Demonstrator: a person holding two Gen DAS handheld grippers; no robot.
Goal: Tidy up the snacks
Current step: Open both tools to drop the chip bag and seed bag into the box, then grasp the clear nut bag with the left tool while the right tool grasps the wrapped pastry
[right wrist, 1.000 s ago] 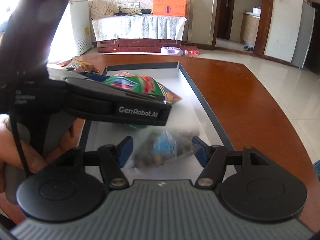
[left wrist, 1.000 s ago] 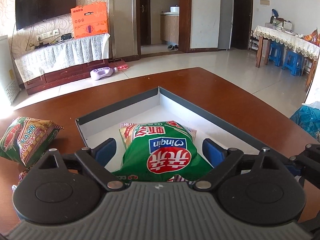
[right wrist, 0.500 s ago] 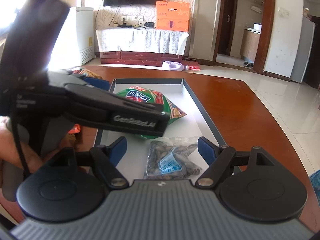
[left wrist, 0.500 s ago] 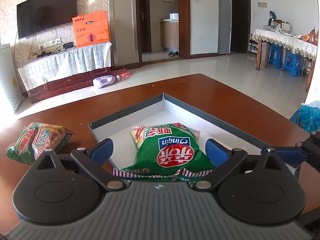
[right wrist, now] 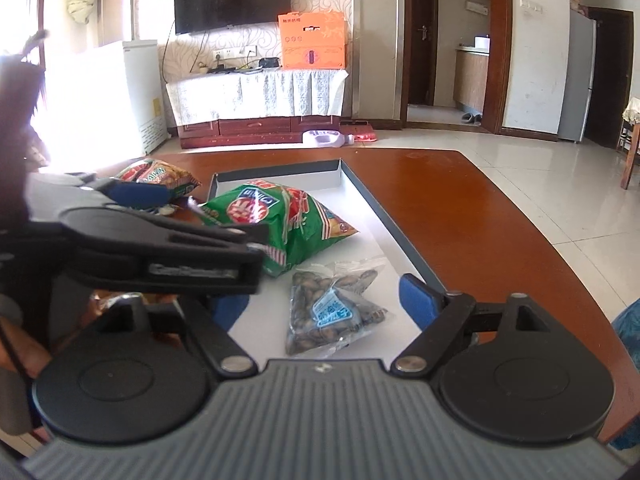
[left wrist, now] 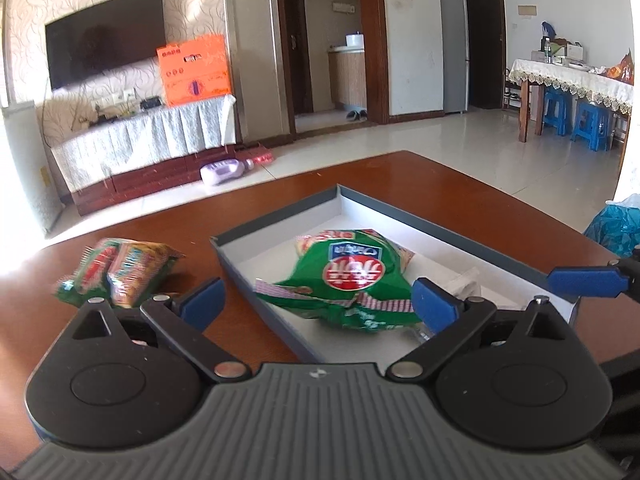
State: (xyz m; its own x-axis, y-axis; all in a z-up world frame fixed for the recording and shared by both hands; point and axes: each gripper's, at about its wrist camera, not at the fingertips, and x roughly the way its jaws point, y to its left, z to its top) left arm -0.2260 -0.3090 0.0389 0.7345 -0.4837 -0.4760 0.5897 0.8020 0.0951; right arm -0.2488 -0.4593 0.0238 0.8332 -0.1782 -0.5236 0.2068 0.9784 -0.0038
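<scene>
A shallow grey cardboard tray with a white floor (left wrist: 460, 240) sits on the polished reddish-brown wooden table (left wrist: 480, 200), filling the centre of both views. Inside it, a puffy green snack bag with a red round logo (left wrist: 344, 280) lies in the middle of the left wrist view; a clear packet of dark seeds with a blue label (right wrist: 332, 308) rests just below it in the right wrist view, lower centre. A second green and orange cracker bag (left wrist: 120, 268) lies on the table at centre left, outside the tray. The left gripper (left wrist: 316, 300) gapes wide, its blue pads clear of the green bag. The right gripper (right wrist: 324, 304) has just been spreading and stands wide, the seed packet between its fingers, untouched.
</scene>
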